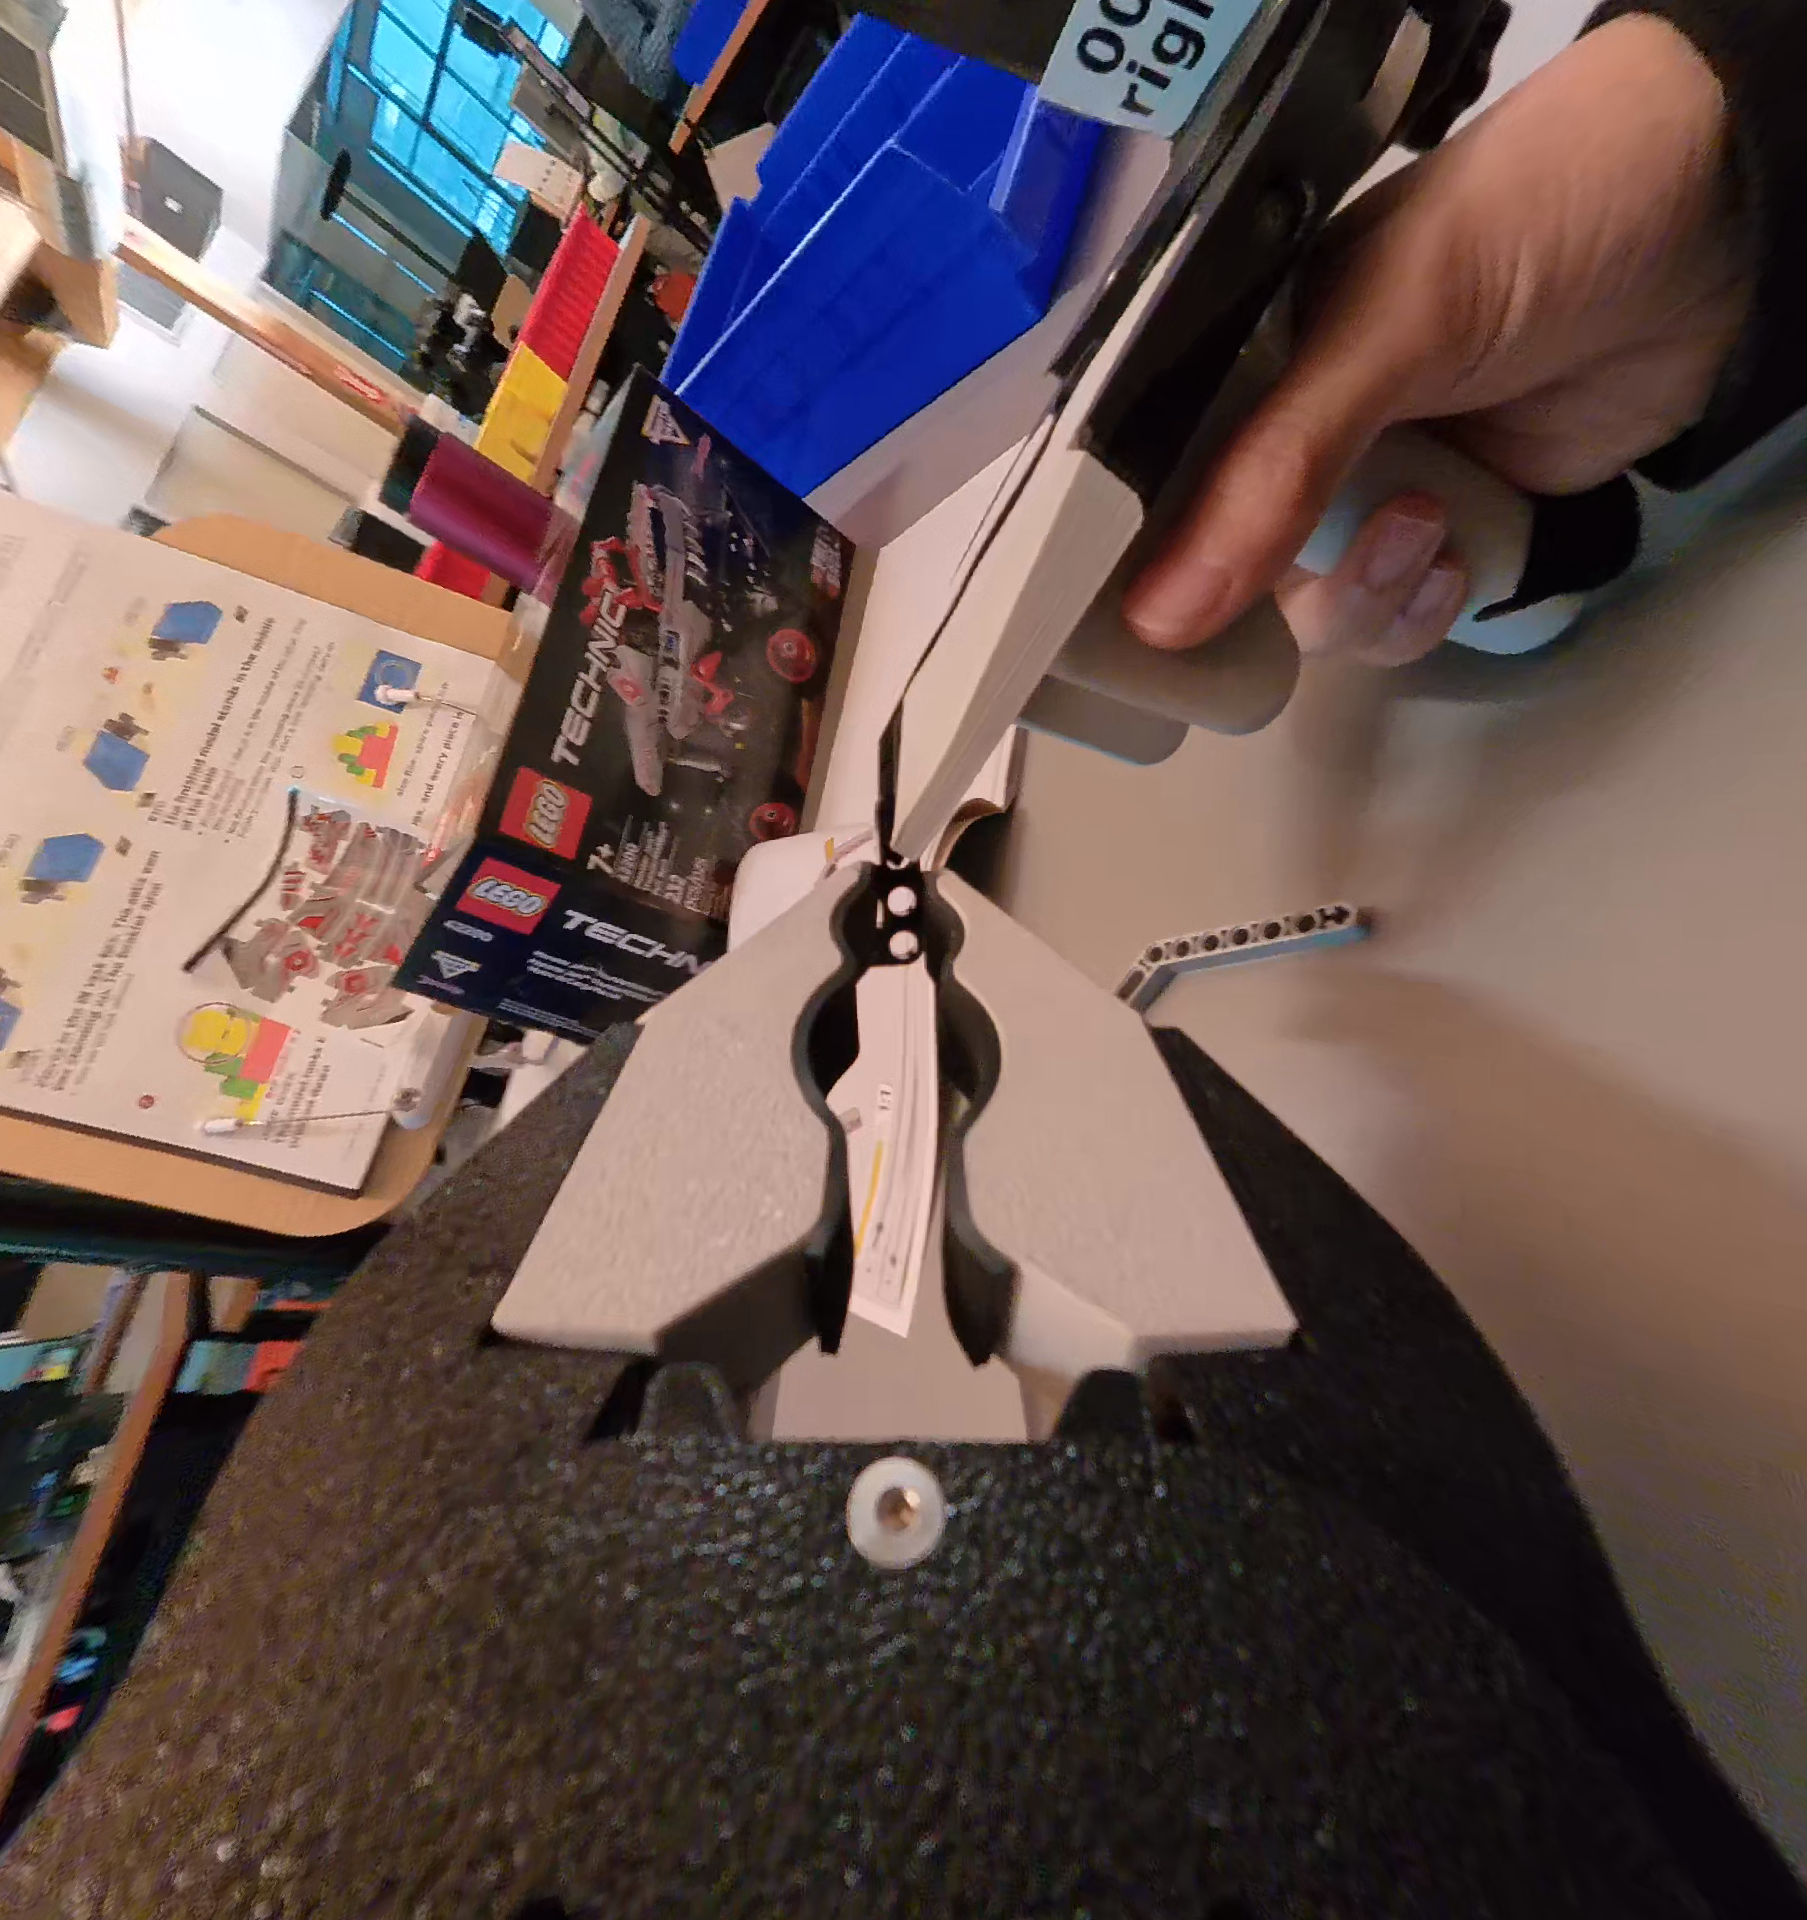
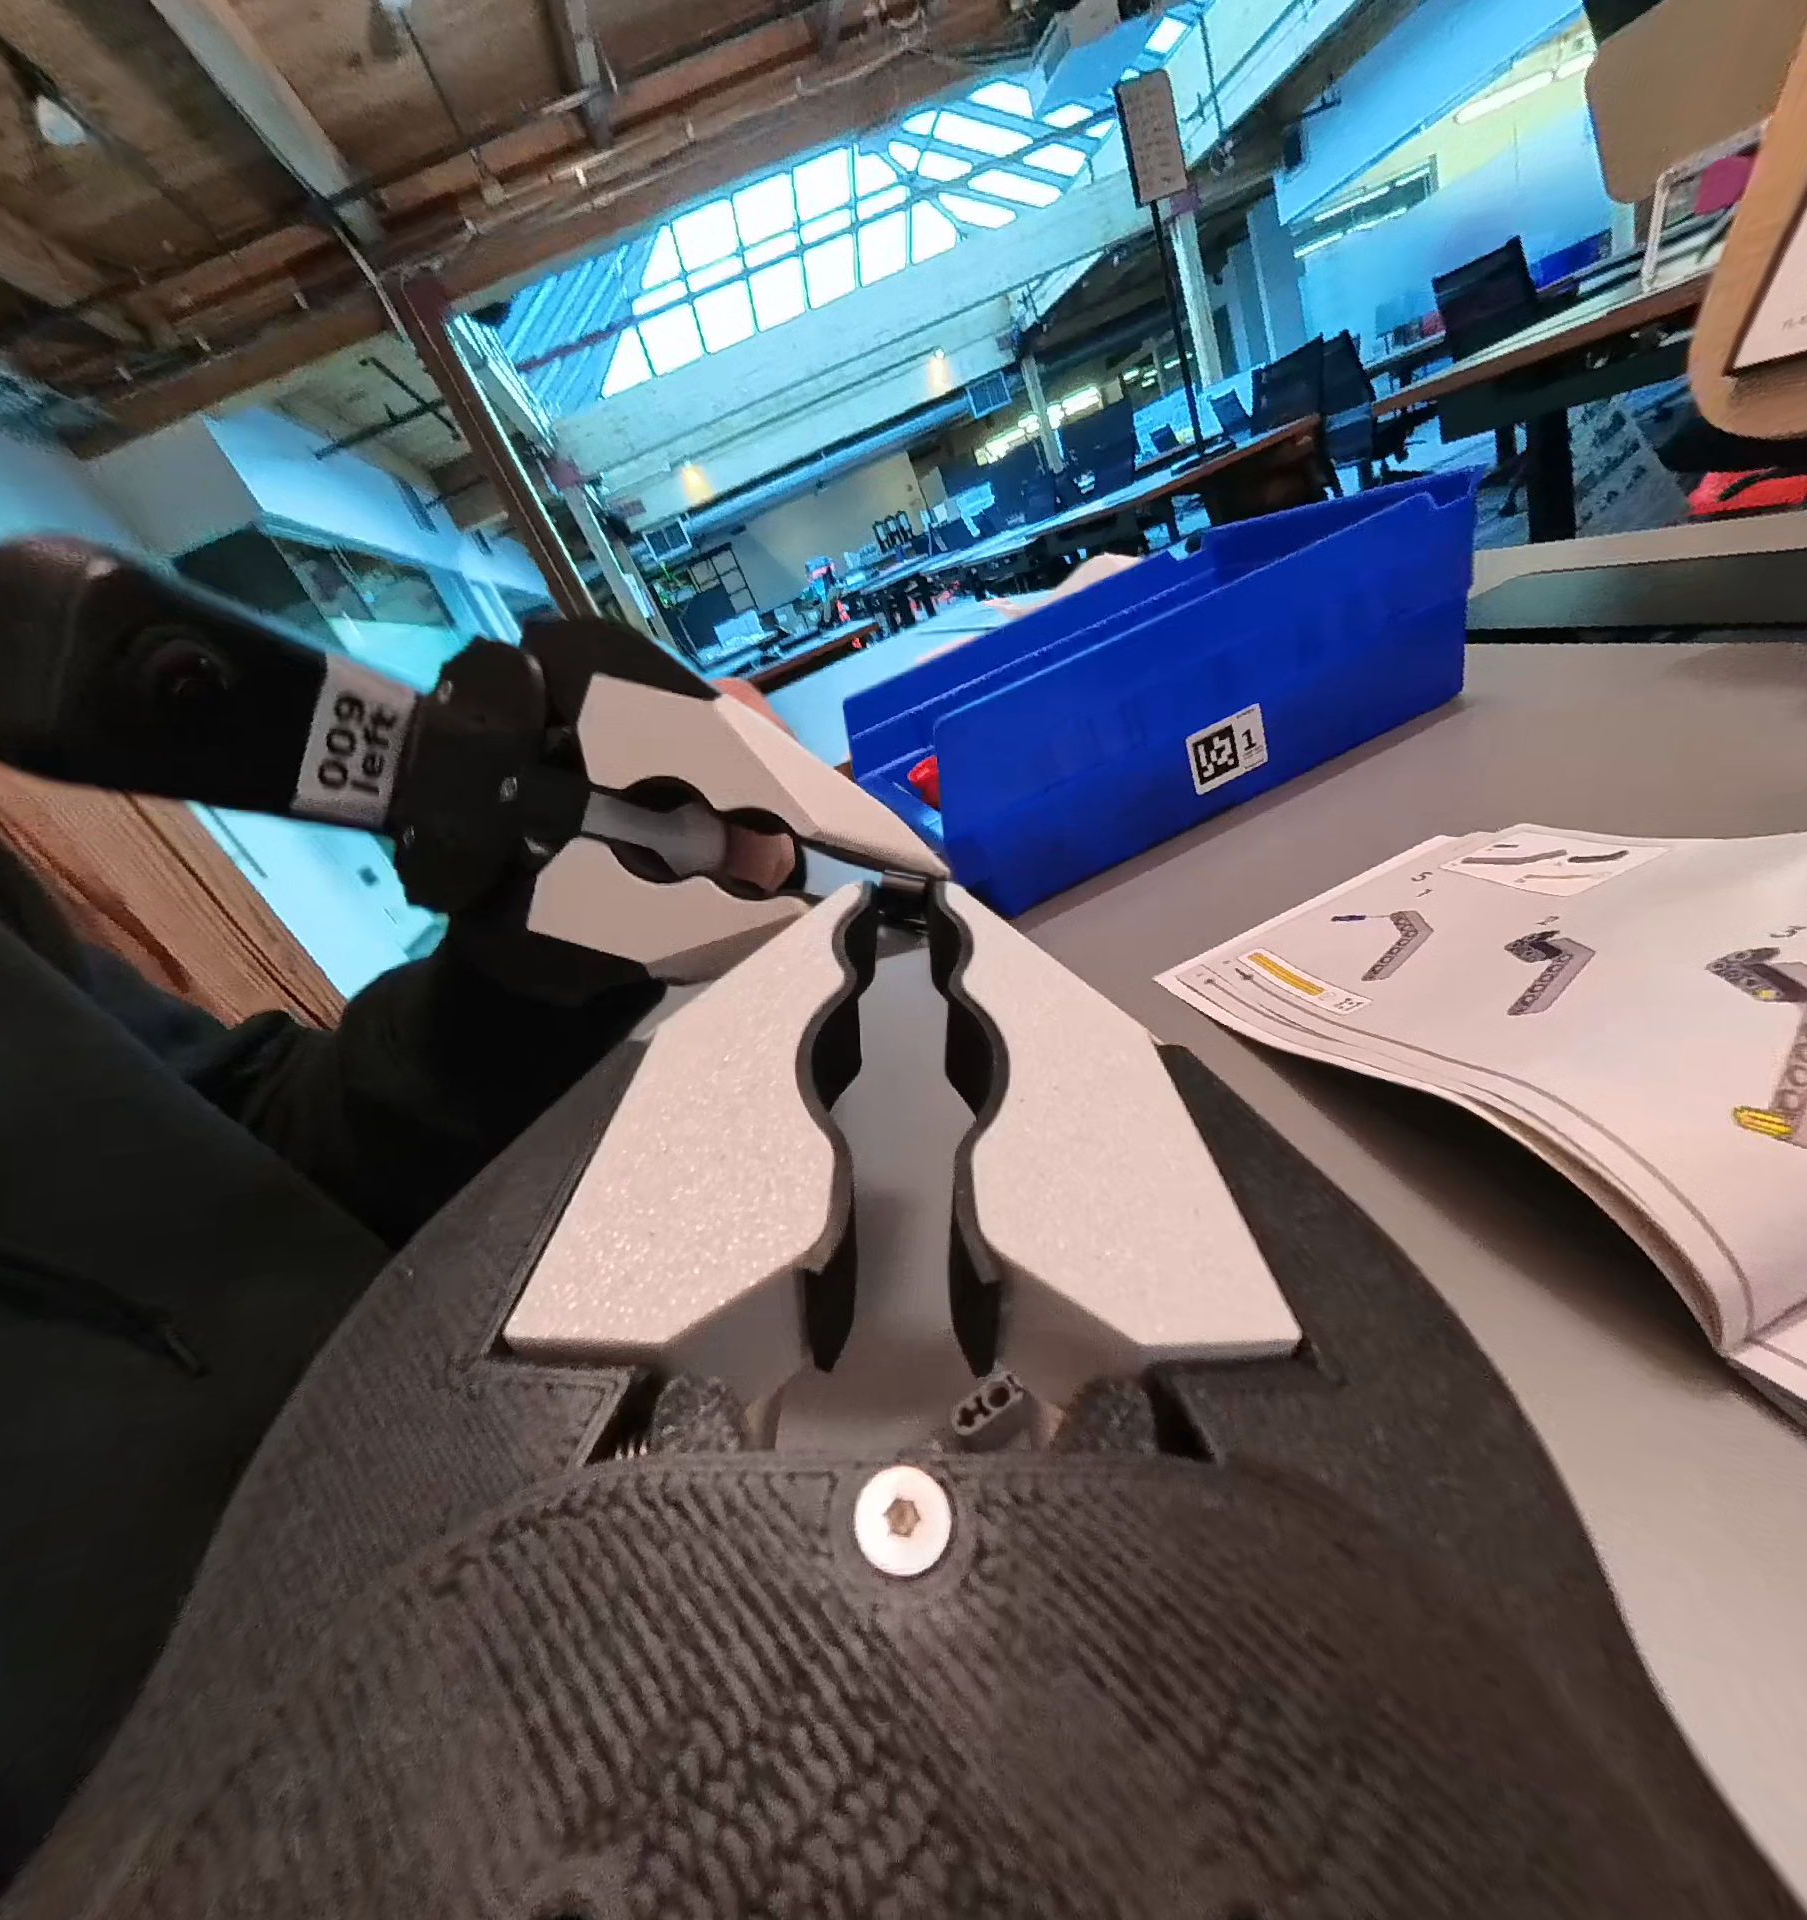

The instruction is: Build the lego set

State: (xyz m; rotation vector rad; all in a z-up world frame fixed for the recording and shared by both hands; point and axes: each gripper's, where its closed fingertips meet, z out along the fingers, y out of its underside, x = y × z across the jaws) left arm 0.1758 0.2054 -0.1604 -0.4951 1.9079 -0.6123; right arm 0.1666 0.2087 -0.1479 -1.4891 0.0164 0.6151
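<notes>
Grey, grainy plastic made up the wedge-shaped fingers of both grippers, each pair lined inside with black scalloped edges and mounted on a rough, pebbled black body with a single pale screw head at its centre. The left gripper (image 1: 899,914) had its tips pinched together on a small black lego piece (image 1: 900,920), a thin flat bit of glossy plastic with two round holes that showed pale through it. The right gripper (image 2: 904,899) met it tip to tip from the other side, its fingers also closed on that same dark piece, though in the right wrist view the piece was little more than a black sliver between the points. A bare hand (image 1: 1481,343) in a dark sleeve gripped the smooth grey handle of the right gripper. A short grey lego connector (image 2: 990,1410), tubular with a cross-shaped hole, lay lodged at the base of the right gripper's fingers. On the matte grey table (image 1: 1605,1143) lay a long, angled grey lego beam (image 1: 1247,940) studded with a row of holes, well apart from the grippers. An open instruction booklet (image 2: 1564,1039) of thin white paper rested on the table beside a glossy blue plastic bin (image 2: 1169,717) that carried a small square white sticker. A dark printed lego box (image 1: 650,717) stood upright by a board (image 1: 286,1195) holding a printed sheet.
</notes>
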